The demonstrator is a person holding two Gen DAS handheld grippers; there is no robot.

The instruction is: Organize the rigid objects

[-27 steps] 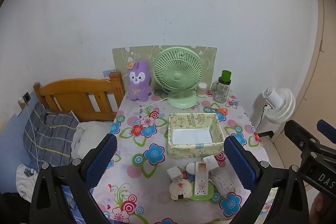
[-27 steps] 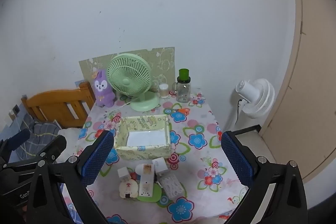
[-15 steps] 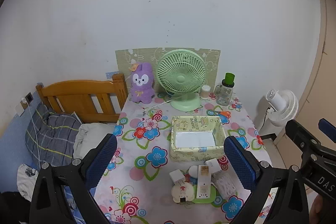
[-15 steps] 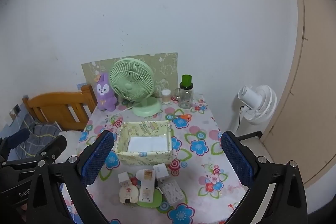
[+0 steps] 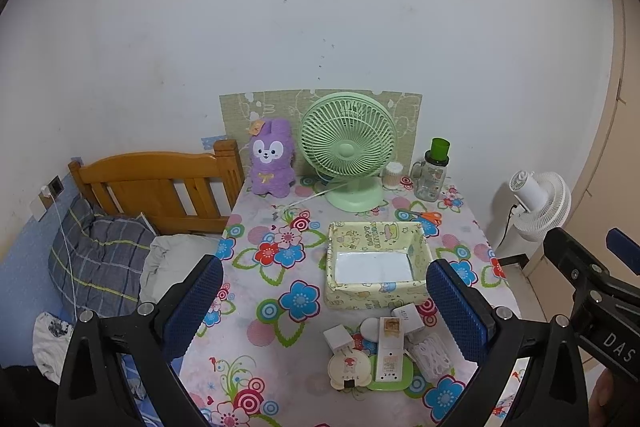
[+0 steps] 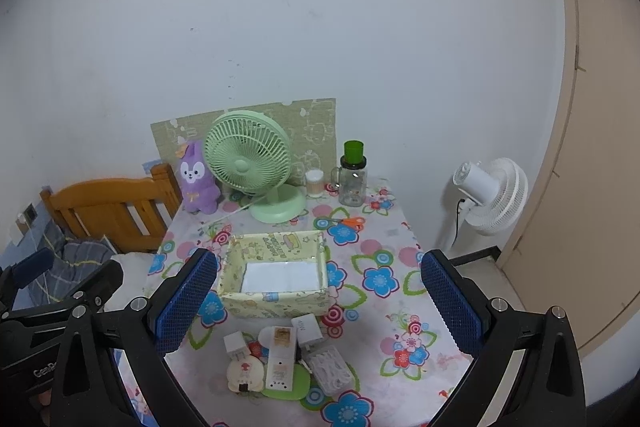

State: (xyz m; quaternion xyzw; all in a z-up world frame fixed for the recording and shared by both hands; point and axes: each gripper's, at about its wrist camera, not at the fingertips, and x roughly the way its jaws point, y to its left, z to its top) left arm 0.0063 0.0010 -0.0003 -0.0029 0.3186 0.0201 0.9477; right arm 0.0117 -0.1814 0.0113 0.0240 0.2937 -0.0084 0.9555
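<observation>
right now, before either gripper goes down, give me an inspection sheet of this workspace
surface: table under a flowered cloth, against the wall.
job's things: yellow box, open top, only a white base inside; in front of it a pile of small items: white plugs, a white remote-like bar, a round cream piece, a green pad.
clutter: green desk fan, purple plush, jar with green lid, small cup, orange scissors.
grippers: left gripper and right gripper open, holding nothing, above the table's near edge.
cables: white fan cord across the cloth; black cord at the white floor fan.
surroundings: wooden headboard, bedding, door at right.
</observation>
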